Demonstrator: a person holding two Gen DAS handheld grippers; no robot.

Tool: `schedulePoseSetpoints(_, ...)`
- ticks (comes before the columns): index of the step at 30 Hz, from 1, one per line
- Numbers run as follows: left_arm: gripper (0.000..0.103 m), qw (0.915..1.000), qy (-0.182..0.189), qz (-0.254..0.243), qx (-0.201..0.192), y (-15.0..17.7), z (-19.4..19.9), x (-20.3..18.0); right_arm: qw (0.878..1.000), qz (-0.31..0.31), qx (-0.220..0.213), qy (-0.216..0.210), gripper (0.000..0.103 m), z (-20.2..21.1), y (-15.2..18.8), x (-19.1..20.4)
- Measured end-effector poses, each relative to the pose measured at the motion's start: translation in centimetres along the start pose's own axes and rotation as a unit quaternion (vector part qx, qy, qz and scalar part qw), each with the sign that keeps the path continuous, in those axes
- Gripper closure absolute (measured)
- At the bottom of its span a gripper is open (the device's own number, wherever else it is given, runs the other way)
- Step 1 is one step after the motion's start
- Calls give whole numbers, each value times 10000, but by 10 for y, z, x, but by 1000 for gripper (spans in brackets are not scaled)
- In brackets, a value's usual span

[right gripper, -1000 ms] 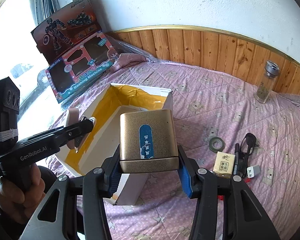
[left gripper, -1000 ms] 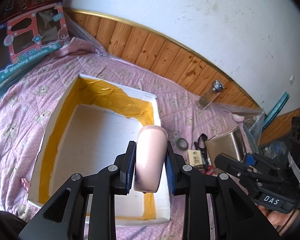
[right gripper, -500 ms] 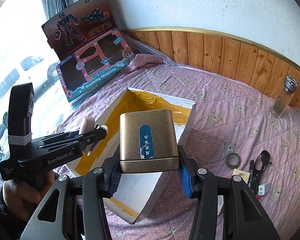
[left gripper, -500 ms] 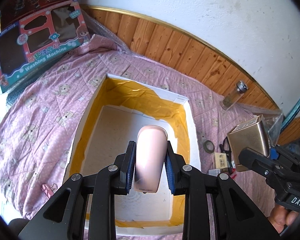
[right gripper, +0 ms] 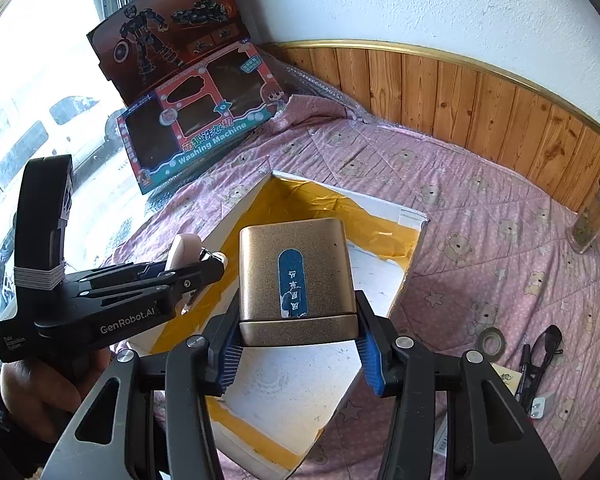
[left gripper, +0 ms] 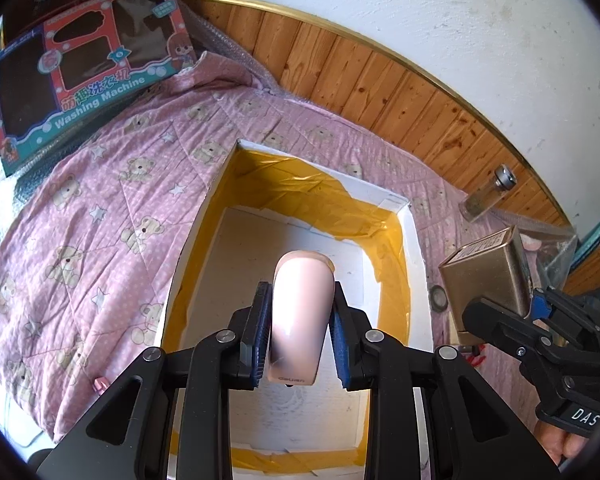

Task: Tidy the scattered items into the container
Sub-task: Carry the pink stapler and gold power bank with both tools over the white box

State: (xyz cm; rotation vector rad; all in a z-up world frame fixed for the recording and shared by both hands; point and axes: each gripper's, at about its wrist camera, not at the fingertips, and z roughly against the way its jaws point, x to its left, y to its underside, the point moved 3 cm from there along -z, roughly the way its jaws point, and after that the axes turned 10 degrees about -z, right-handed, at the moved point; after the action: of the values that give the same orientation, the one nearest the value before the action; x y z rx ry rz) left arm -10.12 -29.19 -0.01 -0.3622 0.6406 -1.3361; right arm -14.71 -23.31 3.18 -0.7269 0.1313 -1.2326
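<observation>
Over the open white box [left gripper: 414, 240] on the bed, the left gripper [left gripper: 300, 334] has its jaws clamped on a pink, possibly plastic, case [left gripper: 300, 312], while the right gripper [right gripper: 298, 354] has its jaws clamped on a gold tin [right gripper: 296, 272].

Two toy boxes [right gripper: 204, 128]; one container [left gripper: 414, 248] (white); one jar [right gripper: 592, 210].

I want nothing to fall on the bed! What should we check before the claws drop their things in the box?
1. Left claw grips the pink bottle: ok.
2. Right claw grips the gold tin: ok.
3. Pink bottle is over the box: ok.
4. Gold tin fully over the box: cannot tell.
5. Box floor has room for both: ok.
6. The two claws are apart: ok.
</observation>
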Motion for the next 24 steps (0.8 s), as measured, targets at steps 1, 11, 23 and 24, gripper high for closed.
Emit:
schedulePoseSetpoints(1,75,10000,3,11,29,-1,-2,1,10000,-29,29,-20,52,-3,-1,-1)
schedulePoseSetpoints(11,75,9997,17,10,243,-16,-22,3,9986,-368,348,-152,52,-34,-9,-19)
schedulePoseSetpoints(23,75,9979,145,183,602,-41,-62,5,9976,-210,652,-93,52,-71,-12,-22)
schedulePoseSetpoints(24,75,9978,144,191,626,-42,-65,4,9976,-196,662,-72,52,-74,-14,-23)
